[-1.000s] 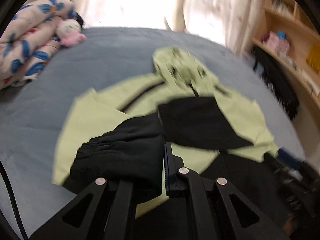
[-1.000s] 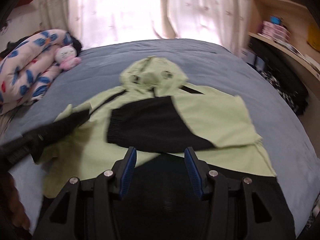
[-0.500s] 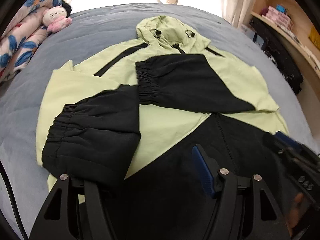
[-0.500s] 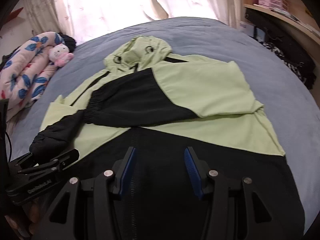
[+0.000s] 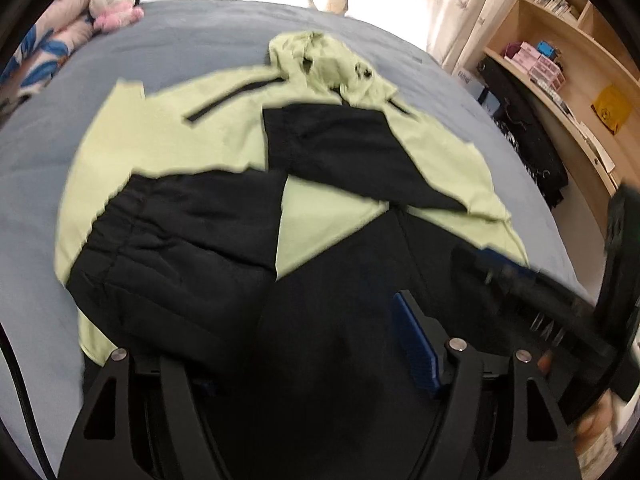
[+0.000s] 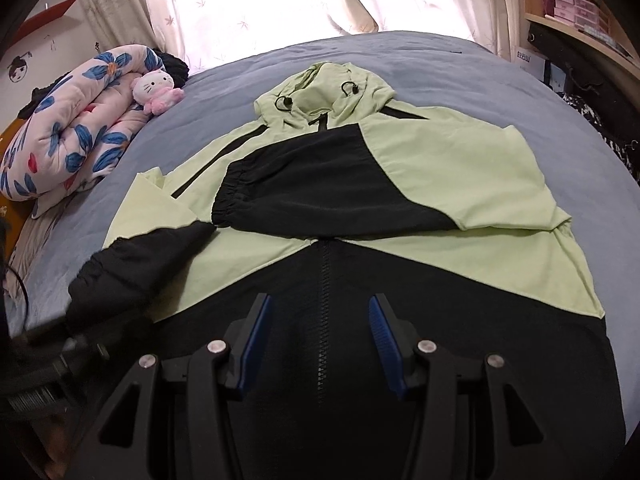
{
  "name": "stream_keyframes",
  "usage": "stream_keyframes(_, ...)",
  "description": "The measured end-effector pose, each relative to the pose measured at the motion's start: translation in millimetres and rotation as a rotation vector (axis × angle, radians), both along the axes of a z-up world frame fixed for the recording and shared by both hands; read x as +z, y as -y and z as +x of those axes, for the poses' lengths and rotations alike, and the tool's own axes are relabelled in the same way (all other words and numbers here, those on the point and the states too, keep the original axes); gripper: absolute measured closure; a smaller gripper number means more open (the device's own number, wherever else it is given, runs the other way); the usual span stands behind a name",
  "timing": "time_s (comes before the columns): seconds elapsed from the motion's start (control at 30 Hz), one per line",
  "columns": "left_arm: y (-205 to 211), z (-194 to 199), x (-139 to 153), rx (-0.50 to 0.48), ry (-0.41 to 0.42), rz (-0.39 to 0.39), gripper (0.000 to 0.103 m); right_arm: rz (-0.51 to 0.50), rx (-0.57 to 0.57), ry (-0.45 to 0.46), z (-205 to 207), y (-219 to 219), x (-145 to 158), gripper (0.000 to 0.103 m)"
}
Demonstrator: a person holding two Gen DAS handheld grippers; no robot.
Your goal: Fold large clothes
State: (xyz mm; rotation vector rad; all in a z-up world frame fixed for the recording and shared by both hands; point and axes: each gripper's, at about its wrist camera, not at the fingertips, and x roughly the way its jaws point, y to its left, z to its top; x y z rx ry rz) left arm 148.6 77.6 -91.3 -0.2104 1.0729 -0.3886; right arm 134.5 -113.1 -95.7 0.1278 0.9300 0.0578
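Right wrist: right gripper (image 6: 318, 342) jaws apart over jacket (image 6: 460, 168); left gripper (image 5: 304, 356) jaws opening, empty.

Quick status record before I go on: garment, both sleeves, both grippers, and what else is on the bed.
garment: green and black hooded jacket, front up, flat on blue bed
zipper: closed, runs between the right gripper's fingers
right-side sleeve: folded across chest
left-side sleeve: folded inward, lower down
left gripper: jaws opening, sleeve cuff beside them, not pinched
right gripper: open above black hem, holding nothing
also on bed: floral quilt, plush toy
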Motion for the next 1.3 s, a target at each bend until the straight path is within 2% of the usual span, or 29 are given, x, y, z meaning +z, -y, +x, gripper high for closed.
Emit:
stream_keyframes(0.13, 9, -16, -23, -0.018, -0.053, 0.011, 0.031, 0.002, -0.017, -0.005, 0, 7, 1, 0.053)
stream_keyframes(0.27, 15, -33, -26, -0.060, -0.030, 0.077, 0.031, 0.001, -0.014, -0.005, -3, 9, 3, 0.053)
stream_keyframes(0.43, 9, -54, -24, -0.071, -0.013, 0.171, 0.031, 0.005, 0.058, 0.008, -7, -5, 13, 0.053)
stream_keyframes(0.53, 2, -64, -20, -0.086, -0.007, 0.190, 0.031, 0.041, 0.170, 0.004, -4, -28, 21, 0.053)
stream_keyframes(0.63, -11, -70, -18, -0.092, -0.012, 0.121, 0.028, 0.110, 0.327, -0.043, 6, -59, 22, 0.053)
stream_keyframes(0.73, -29, -75, -18, -0.055, 0.008, -0.014, 0.027, 0.180, 0.464, -0.114, 24, -93, 15, 0.053)
stream_keyframes(0.83, -43, -79, -23, -0.008, 0.028, -0.100, 0.027, 0.161, 0.534, -0.189, 42, -124, 3, 0.053)
stream_keyframes(0.9, -48, -81, -25, 0.008, 0.039, -0.124, 0.027, 0.178, 0.605, -0.265, 54, -146, -8, 0.053)
stream_keyframes(1.0, -56, -88, -27, 0.015, 0.067, -0.162, 0.027, 0.146, 0.652, -0.316, 61, -168, -18, 0.053)
stream_keyframes(1.23, -66, -94, -28, 0.027, 0.081, -0.209, 0.027, 0.109, 0.748, -0.371, 63, -202, -27, 0.052)
stream_keyframes(1.3, -68, -99, -25, 0.025, 0.093, -0.222, 0.027, 0.089, 0.771, -0.380, 63, -211, -27, 0.048)
